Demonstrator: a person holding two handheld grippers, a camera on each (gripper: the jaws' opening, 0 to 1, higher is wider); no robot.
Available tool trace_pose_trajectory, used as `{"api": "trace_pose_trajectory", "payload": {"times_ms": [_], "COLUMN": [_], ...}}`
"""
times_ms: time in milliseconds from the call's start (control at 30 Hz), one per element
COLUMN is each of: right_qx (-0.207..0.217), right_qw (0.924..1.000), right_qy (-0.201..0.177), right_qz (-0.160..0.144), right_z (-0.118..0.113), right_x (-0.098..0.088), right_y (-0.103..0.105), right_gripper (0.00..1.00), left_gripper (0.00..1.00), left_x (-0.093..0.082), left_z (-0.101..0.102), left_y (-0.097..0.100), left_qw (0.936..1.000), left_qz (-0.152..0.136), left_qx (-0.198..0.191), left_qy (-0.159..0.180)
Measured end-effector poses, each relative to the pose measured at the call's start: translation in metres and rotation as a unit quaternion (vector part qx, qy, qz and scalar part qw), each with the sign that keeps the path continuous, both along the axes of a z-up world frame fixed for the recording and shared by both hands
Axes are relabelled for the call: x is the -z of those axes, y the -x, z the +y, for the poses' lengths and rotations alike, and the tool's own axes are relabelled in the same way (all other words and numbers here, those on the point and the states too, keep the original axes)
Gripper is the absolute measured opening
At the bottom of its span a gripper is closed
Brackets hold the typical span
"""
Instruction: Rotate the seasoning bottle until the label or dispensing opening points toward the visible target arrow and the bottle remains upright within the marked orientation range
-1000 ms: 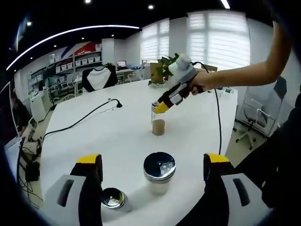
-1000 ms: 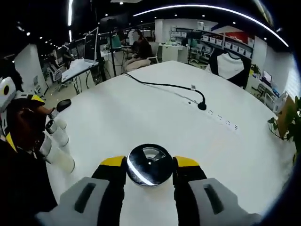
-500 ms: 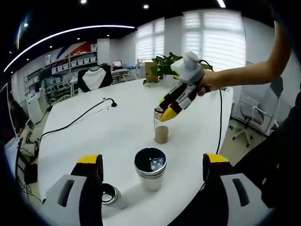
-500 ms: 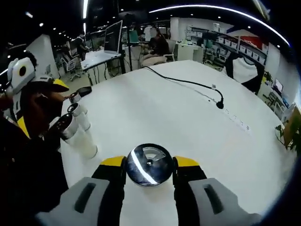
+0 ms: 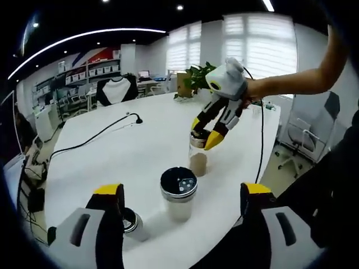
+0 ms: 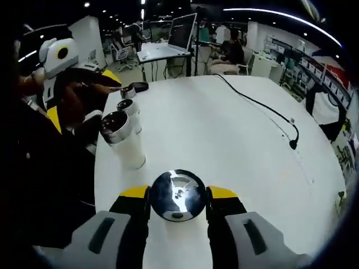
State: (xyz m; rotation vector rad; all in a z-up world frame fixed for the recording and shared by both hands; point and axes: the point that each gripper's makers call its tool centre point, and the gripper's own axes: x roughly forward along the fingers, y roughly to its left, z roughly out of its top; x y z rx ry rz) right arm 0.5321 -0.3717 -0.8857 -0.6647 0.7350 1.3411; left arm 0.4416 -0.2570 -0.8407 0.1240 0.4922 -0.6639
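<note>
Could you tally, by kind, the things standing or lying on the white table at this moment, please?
Seasoning bottles with metal caps: 3 (one held by the right gripper at, one at, one at)
Black cable with plug: 1
Total: 4

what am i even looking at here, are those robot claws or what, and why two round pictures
No robot: a person holds a two-jaw gripper in each hand, and each carries a fisheye camera looking along its own jaws.

In the left gripper view, the left gripper is open, its yellow-tipped jaws rising from the bottom. Ahead on the white table stand a white shaker with a dark perforated lid, a smaller jar and a seasoning bottle. The right gripper reaches in on the person's arm and clamps that bottle's cap.

In the right gripper view, that cap sits between the shut jaws; a black cable crosses the table.
</note>
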Motion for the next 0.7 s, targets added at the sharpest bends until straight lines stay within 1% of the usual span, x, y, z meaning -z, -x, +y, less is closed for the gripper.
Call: {"api": "trace_pose_trajectory", "payload": {"times_ms": [133, 167, 233, 267, 333, 467, 500, 600, 700], "right_qx": [-0.037, -0.060, -0.087, -0.125, -0.152, -0.195, -0.198, -0.221, -0.238], "right_qw": [0.9992, 0.9978, 0.9955, 0.9908, 0.9867, 0.9784, 0.9776, 0.9716, 0.9674], "right_qy": [0.016, 0.027, 0.036, 0.050, 0.052, 0.064, 0.067, 0.077, 0.080], "right_qz": [-0.005, -0.008, -0.011, -0.017, -0.023, -0.026, -0.025, -0.033, -0.035], "right_z": [0.002, 0.002, 0.003, 0.005, 0.008, 0.009, 0.010, 0.010, 0.010], "right_x": [0.001, 0.002, 0.003, 0.004, 0.004, 0.005, 0.005, 0.006, 0.006], "right_y": [0.006, 0.010, 0.015, 0.021, 0.026, 0.035, 0.036, 0.037, 0.039], "right_gripper": [0.37, 0.37, 0.37, 0.37, 0.37, 0.37, 0.37, 0.37, 0.37], "left_gripper": [0.90, 0.90, 0.90, 0.90, 0.89, 0.89, 0.89, 0.89, 0.89], "left_x": [0.001, 0.001, 0.002, 0.003, 0.005, 0.004, 0.004, 0.004, 0.004], "left_z": [0.000, 0.001, 0.002, 0.004, 0.005, 0.005, 0.005, 0.006, 0.008], "left_y": [0.003, 0.005, 0.006, 0.008, 0.010, 0.012, 0.012, 0.012, 0.013], "left_qw": [1.0000, 1.0000, 1.0000, 0.9999, 0.9999, 0.9999, 0.9999, 0.9999, 0.9999], "left_qz": [0.001, 0.002, 0.002, 0.005, 0.006, 0.004, 0.003, 0.003, 0.003], "left_qx": [-0.002, -0.004, -0.007, -0.012, -0.012, -0.011, -0.011, -0.012, -0.012], "left_qy": [0.001, 0.001, 0.001, 0.000, -0.007, -0.007, -0.006, -0.007, -0.008]}}
